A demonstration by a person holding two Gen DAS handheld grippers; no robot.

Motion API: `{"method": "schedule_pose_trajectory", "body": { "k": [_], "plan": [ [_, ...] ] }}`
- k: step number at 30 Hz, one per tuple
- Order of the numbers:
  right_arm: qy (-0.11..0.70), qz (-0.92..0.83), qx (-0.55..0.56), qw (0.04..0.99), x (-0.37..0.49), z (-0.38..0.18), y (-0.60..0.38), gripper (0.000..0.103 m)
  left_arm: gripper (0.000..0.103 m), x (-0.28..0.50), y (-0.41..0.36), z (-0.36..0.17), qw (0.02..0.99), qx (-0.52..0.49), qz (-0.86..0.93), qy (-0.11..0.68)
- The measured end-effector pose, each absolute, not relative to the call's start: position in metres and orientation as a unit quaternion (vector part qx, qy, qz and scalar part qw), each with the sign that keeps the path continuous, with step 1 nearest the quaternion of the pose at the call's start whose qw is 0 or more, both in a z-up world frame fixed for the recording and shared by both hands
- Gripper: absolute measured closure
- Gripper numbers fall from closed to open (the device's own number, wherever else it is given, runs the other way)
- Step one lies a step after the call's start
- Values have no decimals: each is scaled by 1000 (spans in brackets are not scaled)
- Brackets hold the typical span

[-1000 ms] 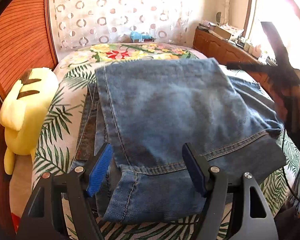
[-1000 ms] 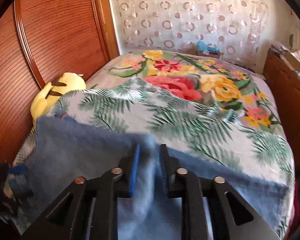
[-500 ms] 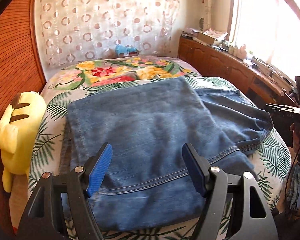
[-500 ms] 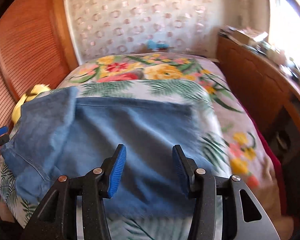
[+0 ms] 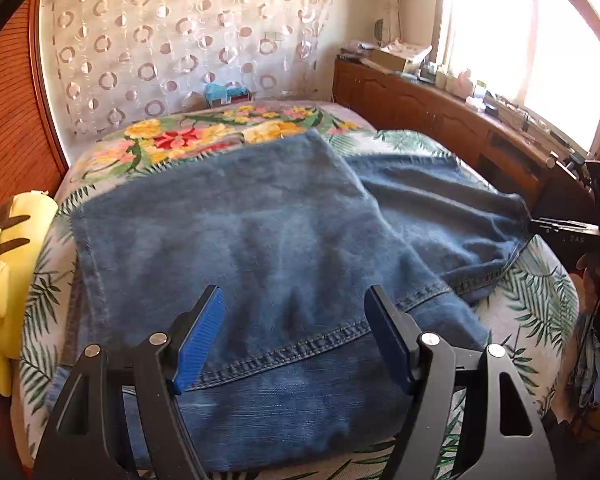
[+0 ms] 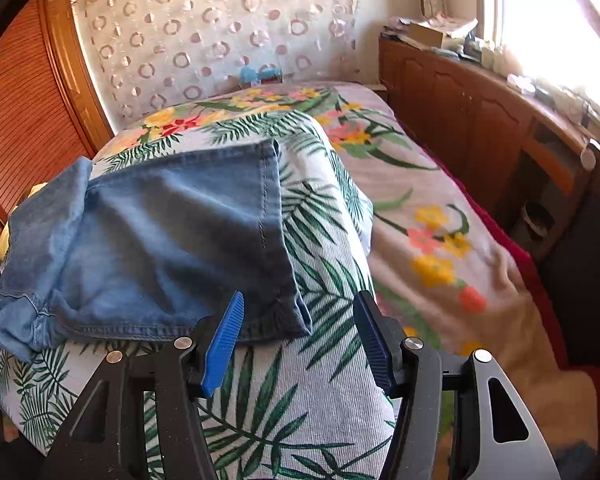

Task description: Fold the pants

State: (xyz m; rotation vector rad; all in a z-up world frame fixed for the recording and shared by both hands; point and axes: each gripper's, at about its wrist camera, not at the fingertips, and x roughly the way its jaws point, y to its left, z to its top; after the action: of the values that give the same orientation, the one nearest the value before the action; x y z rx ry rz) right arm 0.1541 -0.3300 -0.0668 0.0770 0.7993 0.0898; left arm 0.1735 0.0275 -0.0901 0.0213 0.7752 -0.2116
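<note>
**newbie_ops:** Where are you at with the fold?

**me:** Going left to right. My left tool is spread wide, holding nothing, hovering over the near hem of the jeans, which lie on the bed with one layer folded over another. A yellow plush sits at the bed's left edge. My right tool is also wide and empty, just off the denim's right corner.

**newbie_ops:** Tips for the next fold?

**me:** I reckon pinch both layers at the hem, one tool per corner, lift evenly, and square the crooked top layer first.

**newbie_ops:** Any bins?

**me:** None on the bed; there's clutter on the wooden cabinet, too small to identify.
</note>
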Motion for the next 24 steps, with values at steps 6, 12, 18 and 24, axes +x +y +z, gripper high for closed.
{"method": "schedule_pose_trajectory", "body": {
  "k": [6,12,18,24],
  "plan": [
    [396,51,41,916,168,-69,-317,44,30,178,29,-112,908,3,-98,408],
    [400,55,32,914,174,-78,-312,44,29,177,25,-116,910,9,-93,404],
    [400,49,11,915,176,-82,-311,44,26,175,24,-118,910,3,-96,402],
    [399,48,9,915,178,-81,-315,47,26,174,26,-118,910,-2,-99,403]
  ]
}}
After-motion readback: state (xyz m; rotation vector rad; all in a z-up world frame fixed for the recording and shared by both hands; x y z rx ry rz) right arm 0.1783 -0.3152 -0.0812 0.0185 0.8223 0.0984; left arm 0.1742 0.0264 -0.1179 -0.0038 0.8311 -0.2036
